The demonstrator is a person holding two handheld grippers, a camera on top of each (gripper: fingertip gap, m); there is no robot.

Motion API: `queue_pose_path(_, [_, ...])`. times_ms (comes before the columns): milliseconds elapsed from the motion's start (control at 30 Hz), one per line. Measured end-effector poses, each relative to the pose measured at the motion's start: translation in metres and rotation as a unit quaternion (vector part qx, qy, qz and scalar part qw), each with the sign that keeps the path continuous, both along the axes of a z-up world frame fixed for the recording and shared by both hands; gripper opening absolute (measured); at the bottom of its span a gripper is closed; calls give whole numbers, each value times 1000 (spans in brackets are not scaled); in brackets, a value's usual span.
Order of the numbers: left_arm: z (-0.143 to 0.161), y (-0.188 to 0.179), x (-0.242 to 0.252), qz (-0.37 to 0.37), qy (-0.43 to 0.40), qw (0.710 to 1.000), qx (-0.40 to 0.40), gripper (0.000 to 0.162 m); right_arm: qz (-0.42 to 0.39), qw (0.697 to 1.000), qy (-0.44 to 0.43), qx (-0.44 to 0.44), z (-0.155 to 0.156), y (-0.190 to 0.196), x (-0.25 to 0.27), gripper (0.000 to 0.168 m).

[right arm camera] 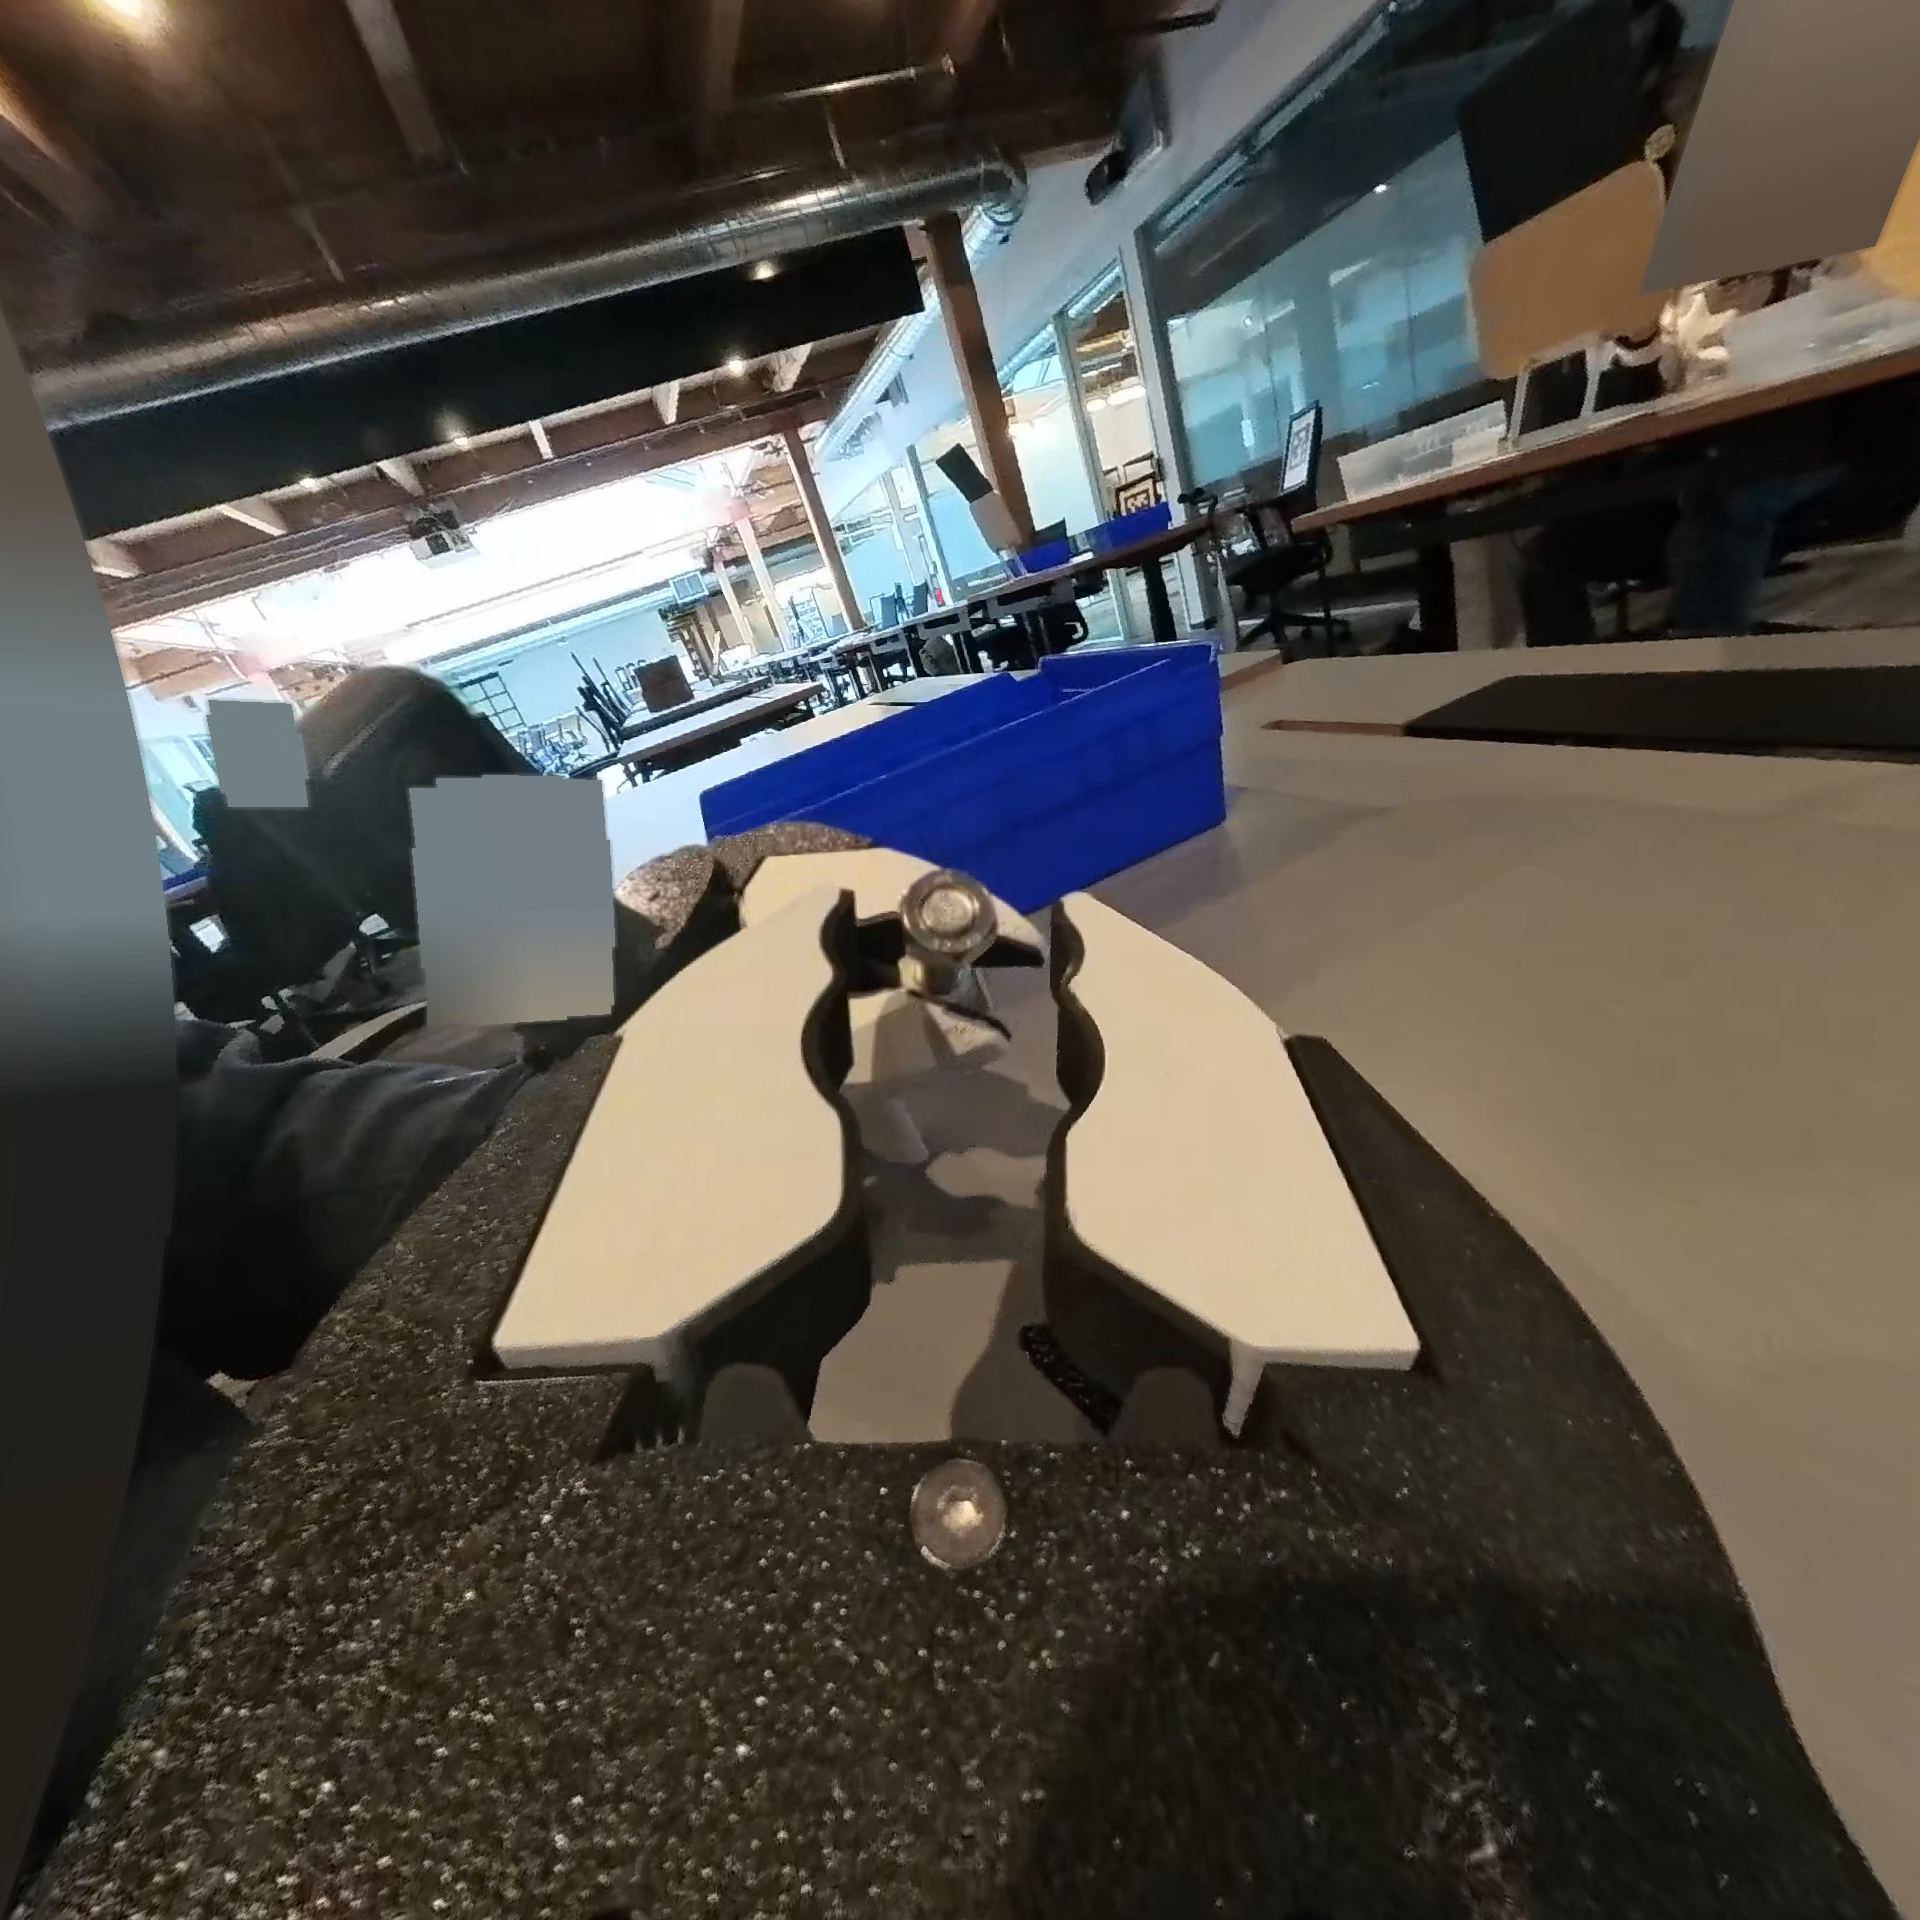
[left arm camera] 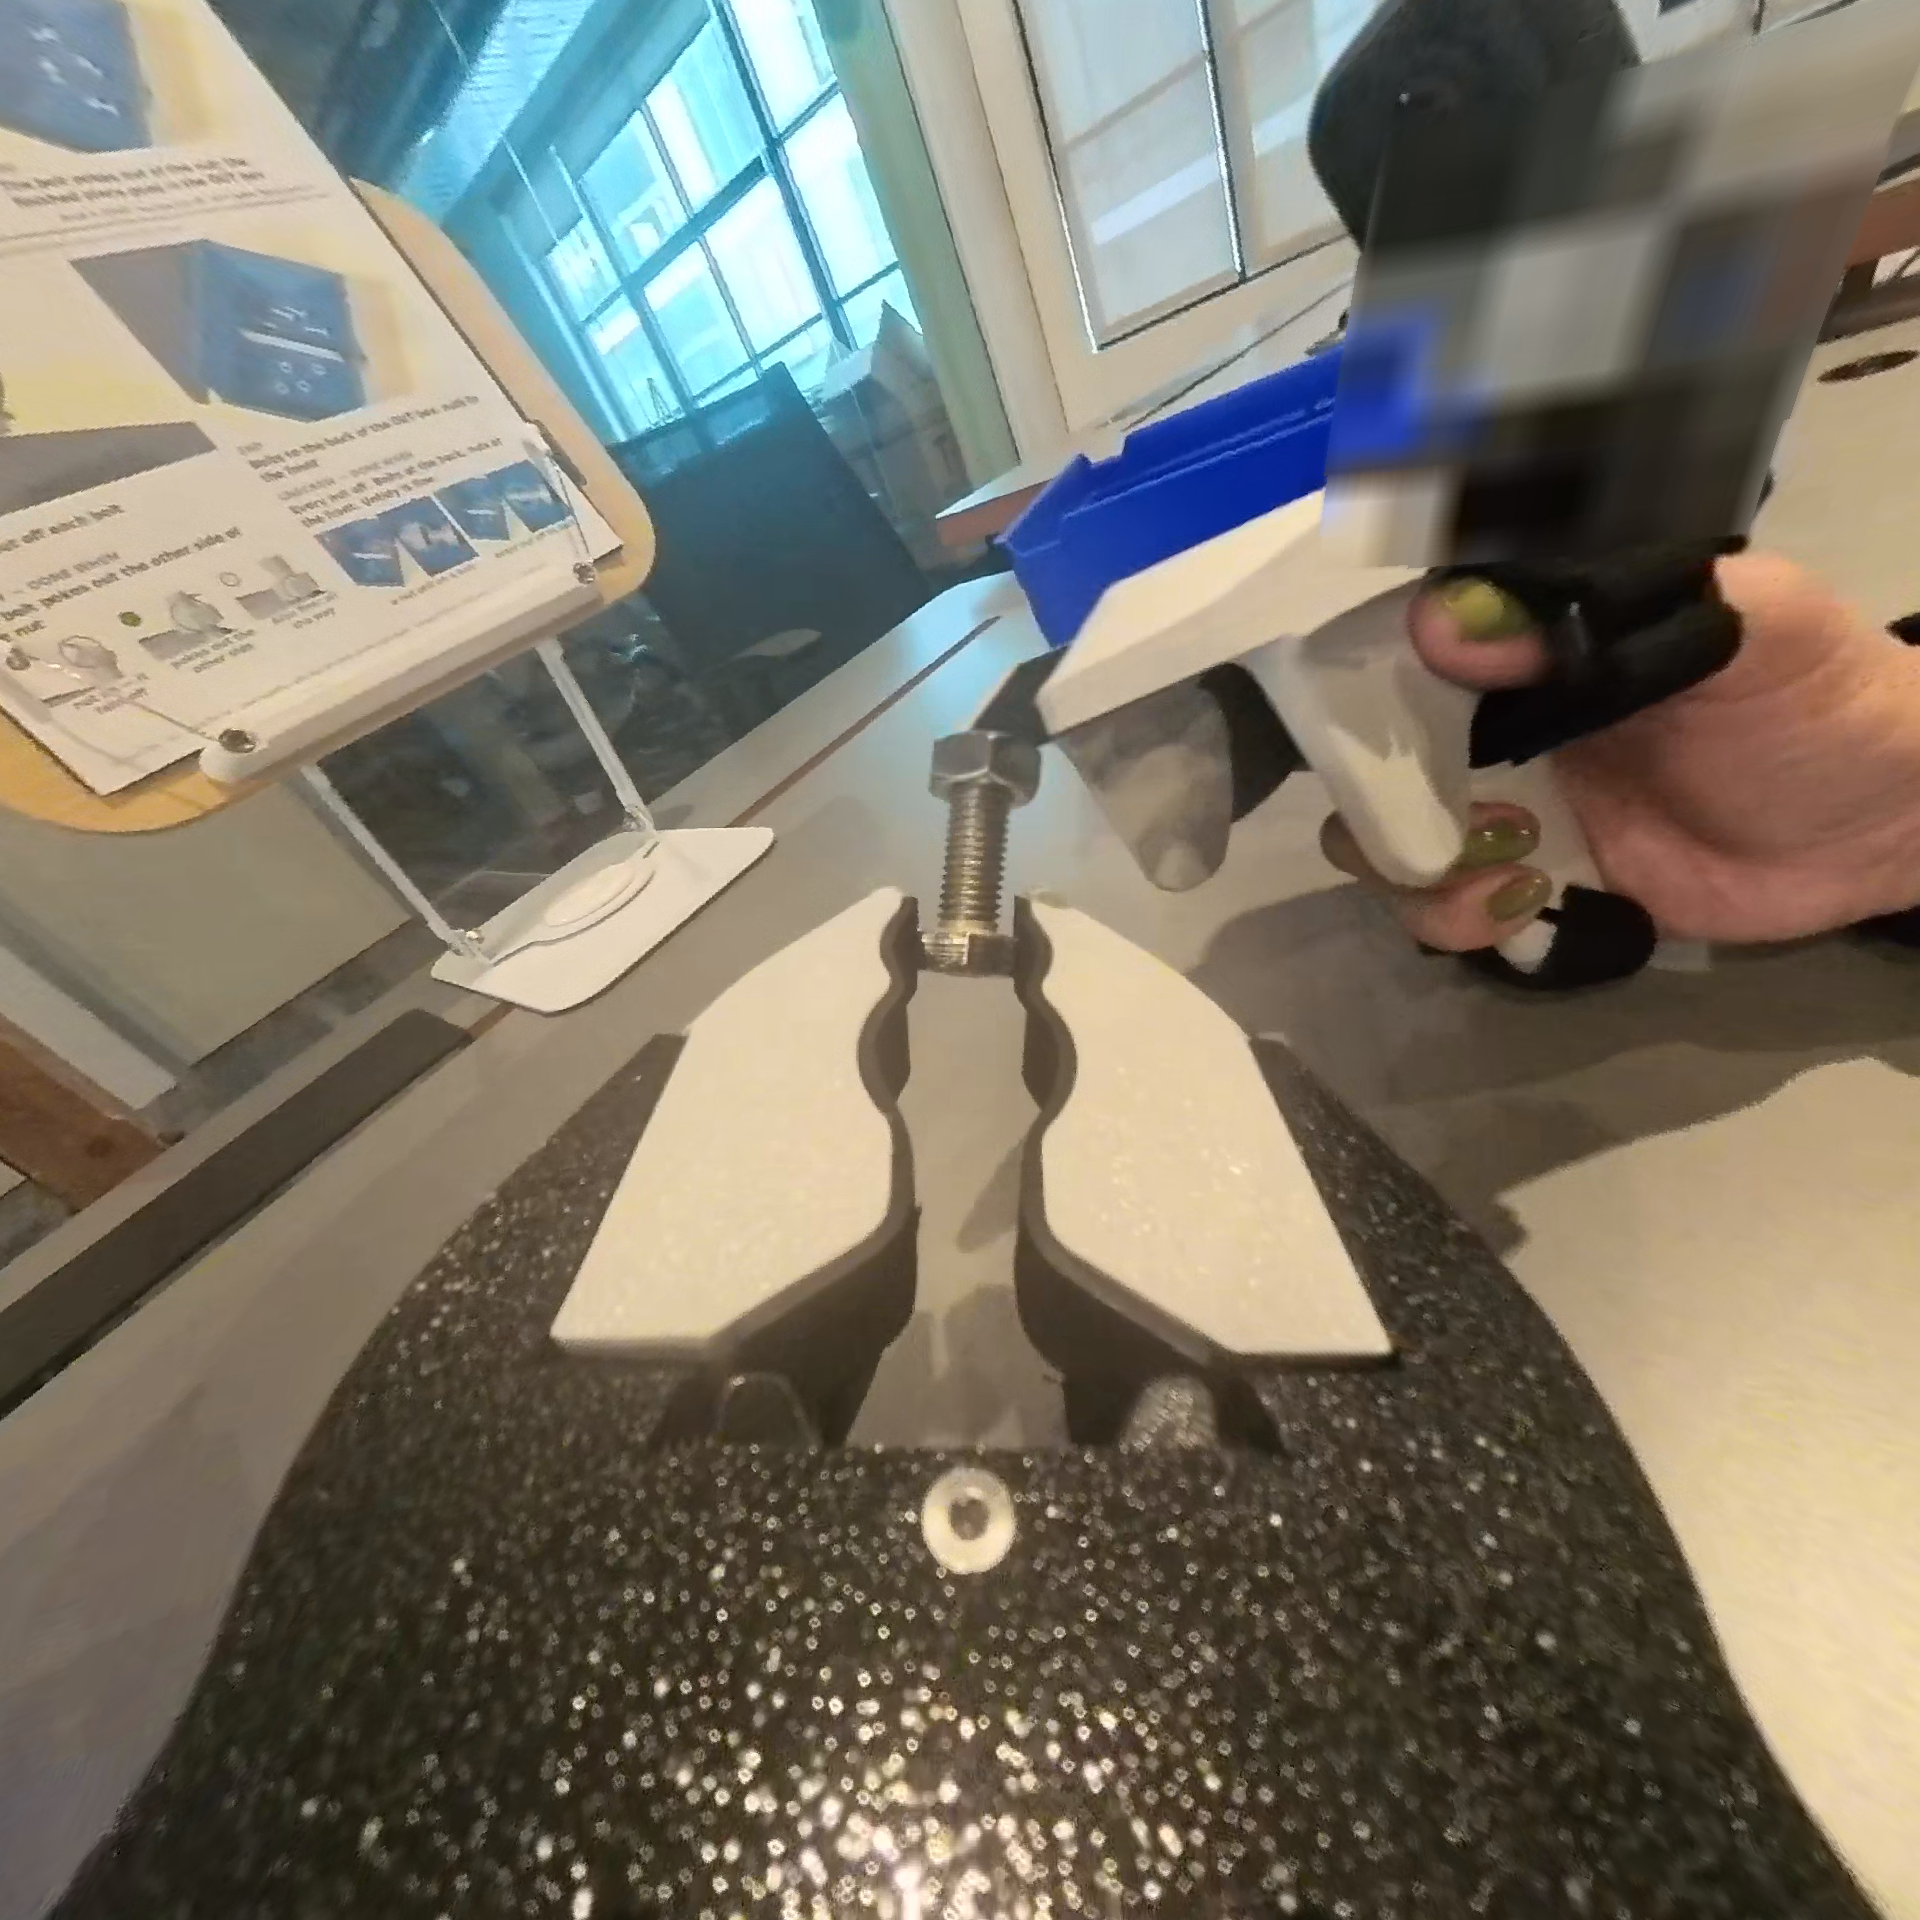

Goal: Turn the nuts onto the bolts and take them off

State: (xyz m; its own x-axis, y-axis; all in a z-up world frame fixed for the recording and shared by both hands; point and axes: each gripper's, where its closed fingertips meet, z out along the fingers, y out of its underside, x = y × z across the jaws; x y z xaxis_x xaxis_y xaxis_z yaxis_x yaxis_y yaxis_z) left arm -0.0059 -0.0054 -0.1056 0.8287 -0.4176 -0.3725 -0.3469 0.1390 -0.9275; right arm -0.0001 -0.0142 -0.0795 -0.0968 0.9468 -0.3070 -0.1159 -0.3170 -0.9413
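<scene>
grey table [left arm camera: 1558,1091] | left tool [left arm camera: 966,940] clamps bolt [left arm camera: 971,873] head, shank upright, nut [left arm camera: 982,767] on top | right tool [right arm camera: 951,935] parted

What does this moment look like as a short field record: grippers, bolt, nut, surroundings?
left gripper: shut on the bolt head
bolt: upright, threads exposed
nut: at the bolt's top end
right gripper: open, beside the nut, not clamping it
blue bin: on the table behind
instruction stand: to the left

The steel bolt [left arm camera: 968,878] stands upright, its hex head at the bottom and threaded shank pointing up. 1 hex nut [left arm camera: 983,769] sits threaded at the shank's top end.
</scene>
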Motion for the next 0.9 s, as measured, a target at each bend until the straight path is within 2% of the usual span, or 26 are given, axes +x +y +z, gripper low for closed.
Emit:
queue_pose_path(233, [-1, -2, 7, -1, 38, 999, 15, 17, -4, 1000, -7, -14, -3, 3, -1, 35])
queue_pose_path(367, [5, -2, -2, 10, 8, 1000, 20, 17, -10, 1000, -16, -9, -6, 4, -2, 34])
queue_pose_path(467, [9, -1, -8, 14, -18, 1000, 17, 17, -32, 998, -45, -7, -15, 12, -3, 27])
queue_pose_path(533, [8, 0, -9, 15, -21, 1000, 13, 17, -7, 1000, -20, -9, -8, 5, -2, 31])
queue_pose_path(900, [0, -5, 11, -9, 51, 998, 24, 17, 0, 1000, 0, -10, -1, 2, 0, 35])
